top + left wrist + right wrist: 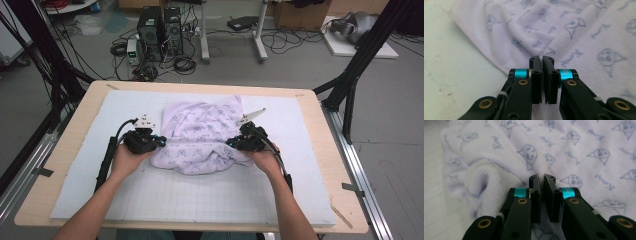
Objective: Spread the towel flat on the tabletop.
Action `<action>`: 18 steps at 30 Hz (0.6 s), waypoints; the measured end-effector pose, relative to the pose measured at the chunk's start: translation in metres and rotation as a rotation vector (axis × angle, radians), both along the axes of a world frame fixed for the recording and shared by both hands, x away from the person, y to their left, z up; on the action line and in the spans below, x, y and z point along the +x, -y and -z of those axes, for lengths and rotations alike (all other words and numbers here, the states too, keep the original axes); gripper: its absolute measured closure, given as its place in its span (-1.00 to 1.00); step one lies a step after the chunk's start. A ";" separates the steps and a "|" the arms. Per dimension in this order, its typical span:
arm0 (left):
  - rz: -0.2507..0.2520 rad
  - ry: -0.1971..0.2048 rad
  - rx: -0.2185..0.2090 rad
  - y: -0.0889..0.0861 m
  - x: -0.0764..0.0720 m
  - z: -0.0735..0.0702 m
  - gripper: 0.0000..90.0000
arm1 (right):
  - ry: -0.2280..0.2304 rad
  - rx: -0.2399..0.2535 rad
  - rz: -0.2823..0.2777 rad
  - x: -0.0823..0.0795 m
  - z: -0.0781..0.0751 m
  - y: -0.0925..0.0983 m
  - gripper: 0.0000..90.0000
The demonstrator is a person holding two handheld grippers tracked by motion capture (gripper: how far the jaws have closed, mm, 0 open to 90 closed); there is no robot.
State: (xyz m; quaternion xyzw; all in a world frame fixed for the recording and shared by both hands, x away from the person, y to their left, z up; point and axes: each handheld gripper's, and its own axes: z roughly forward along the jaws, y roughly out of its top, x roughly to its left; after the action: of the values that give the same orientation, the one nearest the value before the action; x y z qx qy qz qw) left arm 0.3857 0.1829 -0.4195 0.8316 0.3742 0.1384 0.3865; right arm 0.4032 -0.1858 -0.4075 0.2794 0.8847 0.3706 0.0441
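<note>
A pale lilac towel (200, 137) printed with small blue cartoon faces lies crumpled in the middle of the white gridded mat (150, 200). My left gripper (161, 142) is at the towel's left edge, its jaws shut on a fold of the cloth (554, 47). My right gripper (231, 143) is at the towel's right edge, jaws likewise shut on a pinched ridge of cloth (536, 165). A hand holds each gripper from below. A thick rolled fold (484, 182) bulges to the left of the right jaws.
The mat lies on a wooden table (75, 130) with black frame posts at both sides. Behind the table, computer towers (160, 30) and tangled cables sit on the floor. Bare mat stretches in front of the towel and to its left (454, 62).
</note>
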 end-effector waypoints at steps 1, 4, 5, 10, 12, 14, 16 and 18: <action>-0.014 -0.013 -0.006 0.001 0.003 0.004 0.88 | -0.013 -0.007 0.003 0.003 0.005 -0.002 0.86; -0.026 -0.016 -0.004 0.001 0.006 0.007 0.76 | -0.017 0.013 0.020 0.006 0.009 -0.003 0.80; -0.030 -0.013 0.001 -0.001 0.005 0.005 0.70 | -0.008 0.014 0.025 0.006 0.008 -0.002 0.74; -0.048 0.011 -0.052 -0.017 -0.006 -0.015 0.45 | 0.023 0.094 0.039 -0.002 -0.009 0.011 0.63; -0.032 0.020 -0.051 -0.020 -0.013 -0.021 0.40 | 0.049 0.110 0.037 -0.008 -0.018 0.014 0.62; -0.020 0.035 -0.043 -0.022 -0.021 -0.026 0.35 | 0.074 0.102 0.022 -0.014 -0.027 0.016 0.60; 0.007 0.049 -0.049 -0.023 -0.030 -0.029 0.31 | 0.097 0.107 -0.004 -0.024 -0.035 0.017 0.58; 0.033 0.053 -0.038 -0.021 -0.040 -0.030 0.28 | 0.112 0.104 -0.037 -0.034 -0.040 0.018 0.53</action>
State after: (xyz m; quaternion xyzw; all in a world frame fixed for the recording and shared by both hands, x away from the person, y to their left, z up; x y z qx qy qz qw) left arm 0.3452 0.2042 -0.3899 0.8262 0.3524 0.1467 0.4143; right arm 0.3692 -0.2034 -0.3673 0.2436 0.8655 0.4318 0.0720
